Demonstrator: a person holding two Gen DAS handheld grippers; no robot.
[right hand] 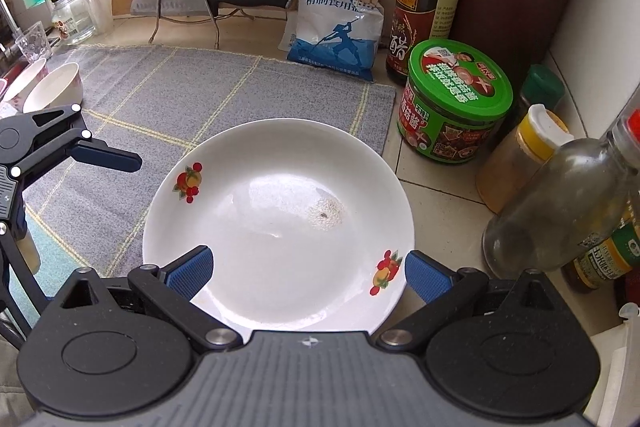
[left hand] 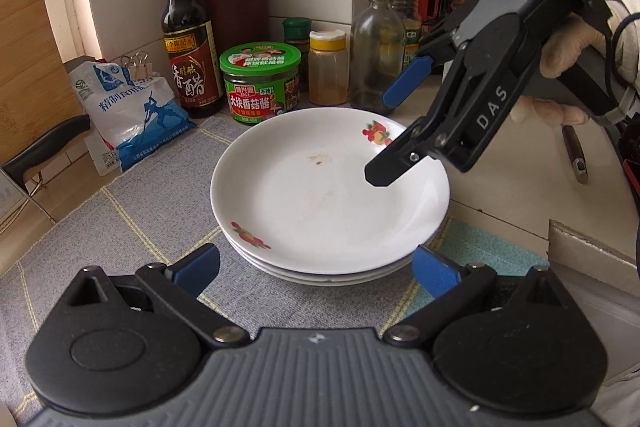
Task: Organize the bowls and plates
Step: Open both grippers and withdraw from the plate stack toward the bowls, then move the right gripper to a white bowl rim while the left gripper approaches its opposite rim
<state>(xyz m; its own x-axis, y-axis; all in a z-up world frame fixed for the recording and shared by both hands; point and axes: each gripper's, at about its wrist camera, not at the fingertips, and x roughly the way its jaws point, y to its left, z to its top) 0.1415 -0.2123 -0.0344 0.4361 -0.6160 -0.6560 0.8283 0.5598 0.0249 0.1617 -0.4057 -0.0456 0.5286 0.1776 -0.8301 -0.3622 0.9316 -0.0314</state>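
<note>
A stack of white glazed plates [left hand: 328, 195] with small fruit prints sits on a grey woven mat [left hand: 132, 227] on the tiled desk [left hand: 500, 195]. The left tongs [left hand: 316, 267] are spread wide and empty at the stack's 6 o'clock rim, short of touching it. The right tongs [right hand: 308, 267] hang released over the top plate's rim at 3 o'clock in the left wrist view, gripping nothing. Bare mat lies open toward 9 o'clock. From 11 to 2 o'clock the rim is crowded by a green-lidded jar [left hand: 260, 83], a dark vinegar bottle [left hand: 188, 39] and a clear glass bottle [left hand: 376, 47]. Two white bowls [right hand: 48, 91] sit at the mat's far edge
</note>
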